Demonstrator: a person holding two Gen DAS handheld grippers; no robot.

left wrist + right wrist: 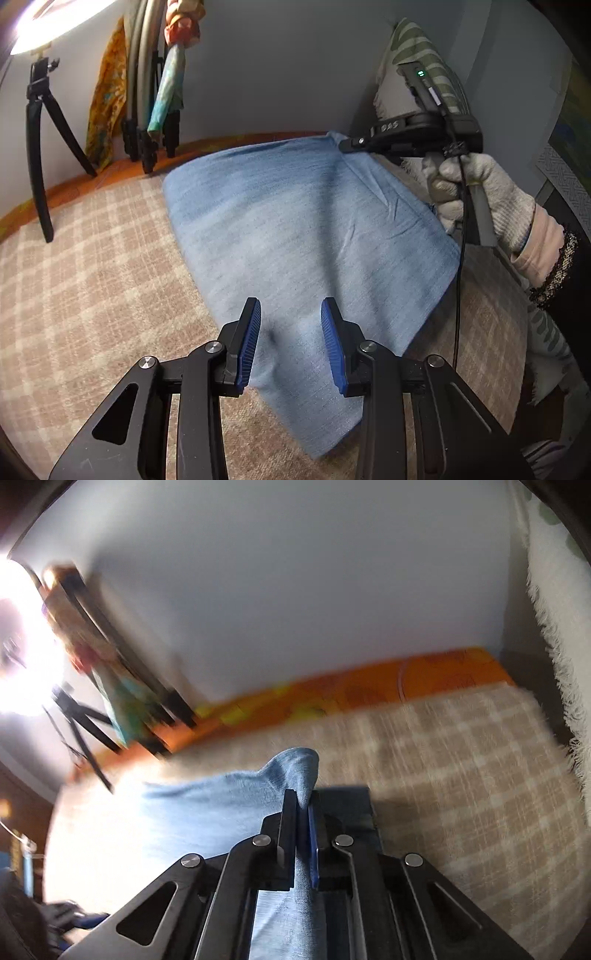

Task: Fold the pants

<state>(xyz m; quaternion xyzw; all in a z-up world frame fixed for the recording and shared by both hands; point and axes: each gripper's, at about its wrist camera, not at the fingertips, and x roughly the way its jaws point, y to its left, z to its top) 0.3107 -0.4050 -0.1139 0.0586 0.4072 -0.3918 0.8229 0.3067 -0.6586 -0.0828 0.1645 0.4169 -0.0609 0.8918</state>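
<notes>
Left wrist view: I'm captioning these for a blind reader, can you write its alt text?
Light blue pants lie on a plaid cover, their far corner pinched by the right gripper, held in a gloved hand. The left gripper is open over the near edge. A tripod stands behind.

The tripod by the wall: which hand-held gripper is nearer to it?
Left. The left hand-held gripper is over the near end of the pants, on the tripod's side; the right hand-held gripper pinches their far corner.

The left gripper (290, 343) hovers, jaws apart, over light-blue pants (295, 229) on a checked blanket (92, 280). At two o'clock, the right gripper (345, 144) (held by a gloved hand (476, 192)) pinches the fabric's far corner.
</notes>
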